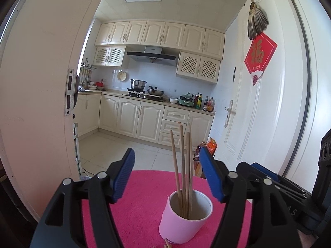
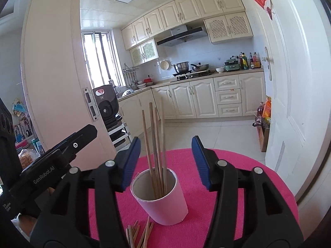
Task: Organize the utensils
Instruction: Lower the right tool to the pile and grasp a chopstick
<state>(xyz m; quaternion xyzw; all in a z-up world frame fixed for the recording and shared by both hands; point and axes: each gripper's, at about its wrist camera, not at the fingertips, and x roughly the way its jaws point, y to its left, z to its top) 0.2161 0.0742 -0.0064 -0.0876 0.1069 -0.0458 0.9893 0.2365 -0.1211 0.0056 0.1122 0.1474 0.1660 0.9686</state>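
The left gripper (image 1: 168,177) has its blue jaws wide apart and holds nothing. The right gripper (image 2: 166,162) is open too, with empty jaws. Loose thin wooden chopsticks (image 2: 139,234) lie on the bright pink round tablecloth (image 2: 238,186), just in front of the pale pink paper cup (image 2: 165,202). More wooden sticks (image 2: 155,144) stand up inside that cup. Far behind is a cream kitchen with a steel pot (image 1: 138,83) on the stove.

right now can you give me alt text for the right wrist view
A white cup holding several upright chopsticks stands on a pink cloth, between the open right gripper's blue pads, which touch nothing. More chopsticks lie loose in front of the cup, and a kitchen with cream cabinets fills the background.
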